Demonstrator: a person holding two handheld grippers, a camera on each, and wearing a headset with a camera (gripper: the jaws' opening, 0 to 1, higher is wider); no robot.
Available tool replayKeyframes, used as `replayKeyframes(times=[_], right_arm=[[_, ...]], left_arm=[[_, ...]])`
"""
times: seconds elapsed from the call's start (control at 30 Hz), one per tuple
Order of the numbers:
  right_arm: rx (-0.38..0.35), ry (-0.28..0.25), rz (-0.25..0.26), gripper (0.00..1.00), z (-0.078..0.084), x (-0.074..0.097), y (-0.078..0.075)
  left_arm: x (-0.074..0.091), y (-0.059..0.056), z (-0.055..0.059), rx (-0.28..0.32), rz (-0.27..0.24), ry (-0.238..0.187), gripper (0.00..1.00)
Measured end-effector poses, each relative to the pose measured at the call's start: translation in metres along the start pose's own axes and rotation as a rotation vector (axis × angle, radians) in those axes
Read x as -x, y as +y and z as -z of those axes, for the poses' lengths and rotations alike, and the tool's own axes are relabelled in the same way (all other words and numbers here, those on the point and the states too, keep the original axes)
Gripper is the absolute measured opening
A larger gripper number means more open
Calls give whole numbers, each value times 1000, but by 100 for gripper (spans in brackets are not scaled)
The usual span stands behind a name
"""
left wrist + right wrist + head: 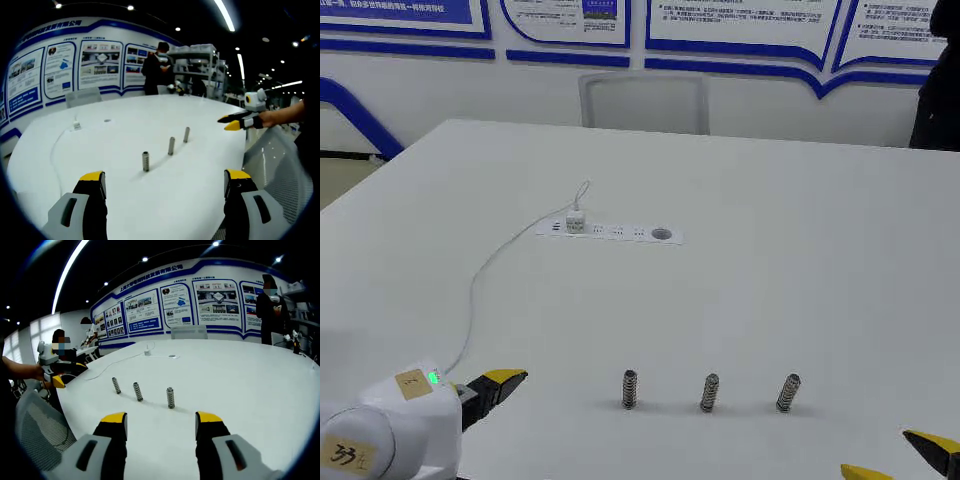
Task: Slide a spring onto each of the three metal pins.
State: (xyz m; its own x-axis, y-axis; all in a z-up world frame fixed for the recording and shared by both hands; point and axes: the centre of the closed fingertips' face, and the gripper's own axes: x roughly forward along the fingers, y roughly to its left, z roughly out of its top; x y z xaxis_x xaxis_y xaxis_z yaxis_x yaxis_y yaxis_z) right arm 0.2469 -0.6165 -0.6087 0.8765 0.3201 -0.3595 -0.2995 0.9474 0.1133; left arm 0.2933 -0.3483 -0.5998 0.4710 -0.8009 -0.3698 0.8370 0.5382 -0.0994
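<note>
Three springs (709,393): I see them upright in a row on the surface (800,260), between my two tools and touching neither.
Left tool (165,175): released, jaws spread wide with nothing between them.
Right tool (160,416): released as well, jaws apart and gripping nothing.
Head view: power strip (620,233) beyond the row, with a white charger (576,222) and its cable (490,270).
Left gripper view: a person (155,70) standing past the surface's far edge.

White table (800,200), sparsely laid.
Three spring-covered pins (709,393) are stood in a row; a power strip (615,232) and white cable (480,285) are laid behind.
</note>
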Motion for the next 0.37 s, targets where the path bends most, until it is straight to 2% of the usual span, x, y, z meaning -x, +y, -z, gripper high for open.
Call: replayKeyframes(times=[0.37], right_arm=[[-26, -6, 9, 56, 0, 1, -4]], left_arm=[[-3, -7, 9, 17, 8, 12, 99]])
